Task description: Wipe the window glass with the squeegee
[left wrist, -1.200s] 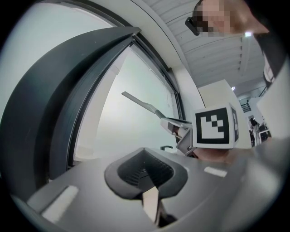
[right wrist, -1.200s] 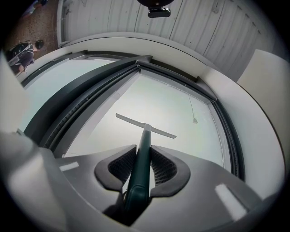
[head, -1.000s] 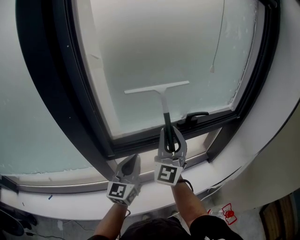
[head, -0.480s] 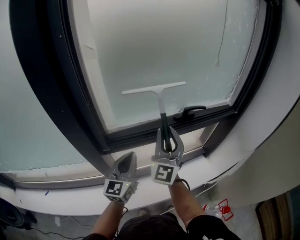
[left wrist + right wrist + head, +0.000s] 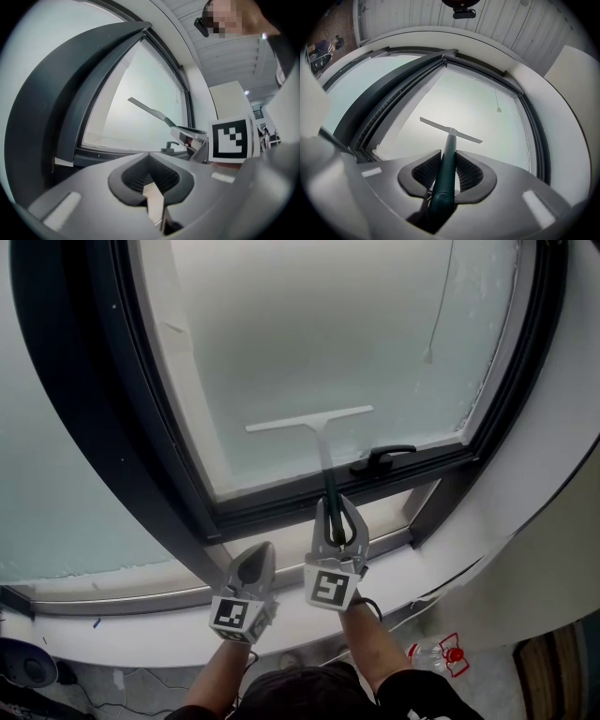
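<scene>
Right tongs (image 5: 336,504) clamped on the squeegee (image 5: 310,419) by its dark handle. The white blade sits level against the glass (image 5: 309,334), low on the pane, just above the latch (image 5: 382,457). Left tongs (image 5: 260,551) together and empty, beside the right tongs, over the sill (image 5: 141,620). A cord (image 5: 441,296) hangs at the pane's upper right.

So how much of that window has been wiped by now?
Done: hard to say; the window glass looks evenly hazy, with no clear wiped strip. In hand: the right tool grips the squeegee, blade low on the pane; the left tool is shut, empty. Left: likely most of it.
</scene>
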The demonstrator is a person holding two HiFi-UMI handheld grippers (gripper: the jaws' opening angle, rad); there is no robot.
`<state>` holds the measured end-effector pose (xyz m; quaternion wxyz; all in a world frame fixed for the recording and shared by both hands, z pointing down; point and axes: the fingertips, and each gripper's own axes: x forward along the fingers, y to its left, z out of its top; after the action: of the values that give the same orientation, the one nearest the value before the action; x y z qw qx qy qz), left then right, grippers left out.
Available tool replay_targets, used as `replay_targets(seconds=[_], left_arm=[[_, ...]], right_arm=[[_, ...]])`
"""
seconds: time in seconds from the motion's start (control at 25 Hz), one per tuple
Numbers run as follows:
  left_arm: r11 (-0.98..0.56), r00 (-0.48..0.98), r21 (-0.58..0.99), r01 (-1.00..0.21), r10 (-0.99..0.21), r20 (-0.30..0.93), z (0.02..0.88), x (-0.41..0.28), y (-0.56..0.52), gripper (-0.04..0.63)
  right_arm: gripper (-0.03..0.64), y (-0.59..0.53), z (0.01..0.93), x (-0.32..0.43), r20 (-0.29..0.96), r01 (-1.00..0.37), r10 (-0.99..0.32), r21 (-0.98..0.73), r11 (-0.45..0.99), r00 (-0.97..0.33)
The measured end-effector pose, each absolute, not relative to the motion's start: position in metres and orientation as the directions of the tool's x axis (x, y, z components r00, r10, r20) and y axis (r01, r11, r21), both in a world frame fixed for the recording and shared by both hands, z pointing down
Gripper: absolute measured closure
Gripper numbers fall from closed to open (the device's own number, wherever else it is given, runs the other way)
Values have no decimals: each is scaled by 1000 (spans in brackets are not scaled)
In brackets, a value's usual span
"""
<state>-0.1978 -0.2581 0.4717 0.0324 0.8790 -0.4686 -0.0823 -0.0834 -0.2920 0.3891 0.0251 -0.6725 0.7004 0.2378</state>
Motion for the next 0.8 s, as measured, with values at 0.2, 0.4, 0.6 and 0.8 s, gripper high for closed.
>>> replay_targets(seconds=[0.2,0.4,0.6,0.8], left_arm=[[-559,550,136,-818,-829,-105,477,-197,-258,597],[-565,557,140,-813,-825,-95,480,-194,-257,597],[-569,560,140,-811,-823,-98,479,-194,-257,597],[-570,562,137,-810,-822,-92,481,-193,-255,597]], right_arm=[[517,-290,399,-83,-342,-952,-935,307,-15,-96],[517,-289,409,-83,-315,-951,-944,308,-6,-96],[517,-288,416,-82,-300,-949,-949,315,-3,-97],[517,-286,429,-82,-268,-952,-959,307,8,-94]])
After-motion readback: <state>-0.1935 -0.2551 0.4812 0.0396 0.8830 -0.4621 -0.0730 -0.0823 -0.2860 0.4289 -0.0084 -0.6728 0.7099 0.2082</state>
